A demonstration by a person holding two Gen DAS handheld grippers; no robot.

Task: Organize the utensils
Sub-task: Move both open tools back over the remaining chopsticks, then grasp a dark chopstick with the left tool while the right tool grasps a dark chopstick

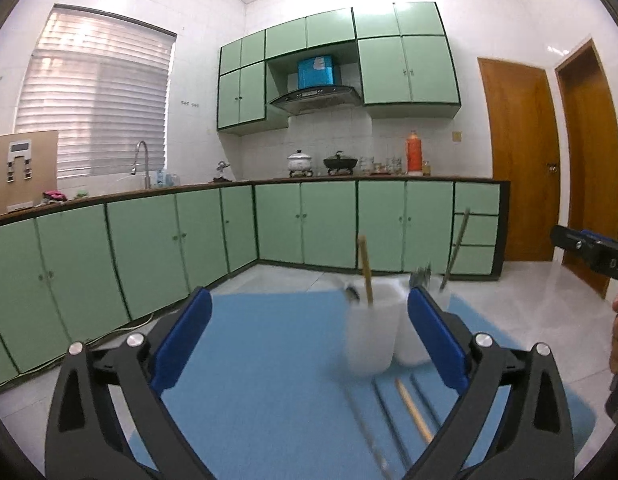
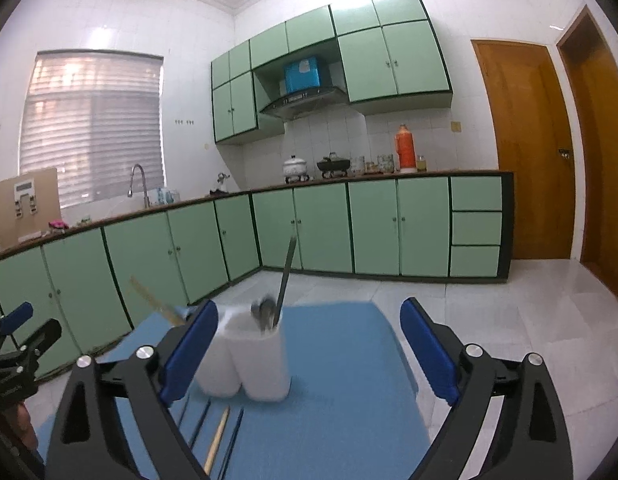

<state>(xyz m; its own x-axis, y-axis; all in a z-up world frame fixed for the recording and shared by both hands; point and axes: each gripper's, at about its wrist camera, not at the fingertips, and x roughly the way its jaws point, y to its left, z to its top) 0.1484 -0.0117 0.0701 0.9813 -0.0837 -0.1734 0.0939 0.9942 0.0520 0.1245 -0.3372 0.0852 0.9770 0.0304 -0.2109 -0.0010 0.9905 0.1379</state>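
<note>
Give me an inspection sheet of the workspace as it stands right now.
Surface: blue mat on a light tiled floor.
Job's things: white two-compartment holder upright on the mat; a wooden chopstick stands in one compartment, a spoon and a dark chopstick in the other. More chopsticks, one wooden, lie on the mat in front of the holder.
Clutter: nothing seen on the mat.
Grippers: left claw open, empty; right claw open, empty.
Cables: one along the base of the left cabinets.
Surroundings: green kitchen cabinets, sink tap, pots, orange thermos, wooden doors.
</note>
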